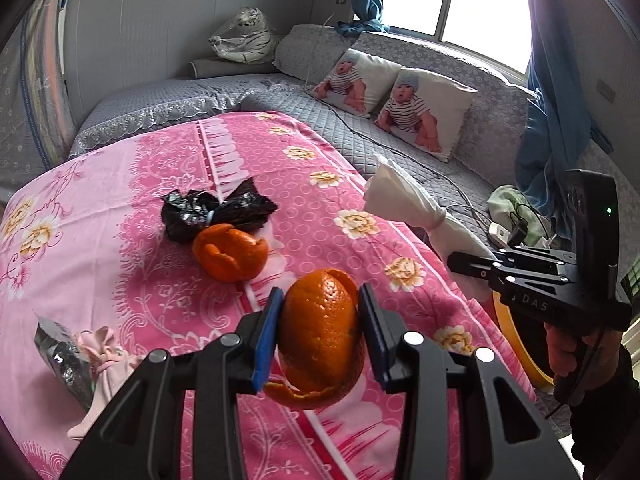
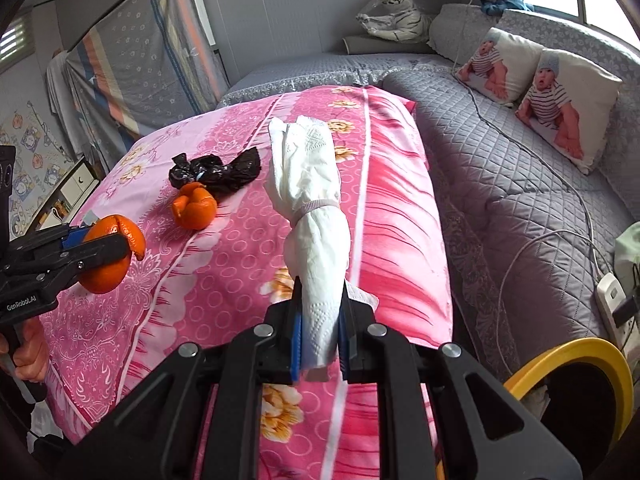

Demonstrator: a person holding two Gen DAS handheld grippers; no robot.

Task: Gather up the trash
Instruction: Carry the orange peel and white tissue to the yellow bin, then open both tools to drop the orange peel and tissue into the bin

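My left gripper is shut on an orange peel and holds it above the pink blanket. It also shows in the right wrist view at the left. My right gripper is shut on a white tissue bundle tied with a band, held up over the blanket. That bundle shows in the left wrist view at the right. A second orange peel and a crumpled black bag lie on the blanket. A silver wrapper and a pink rag lie at the near left.
A yellow-rimmed bin stands at the lower right beside the bed. A grey quilted sofa with two baby-print pillows runs along the right. A power strip and cables lie on it. A plush tiger sits at the back.
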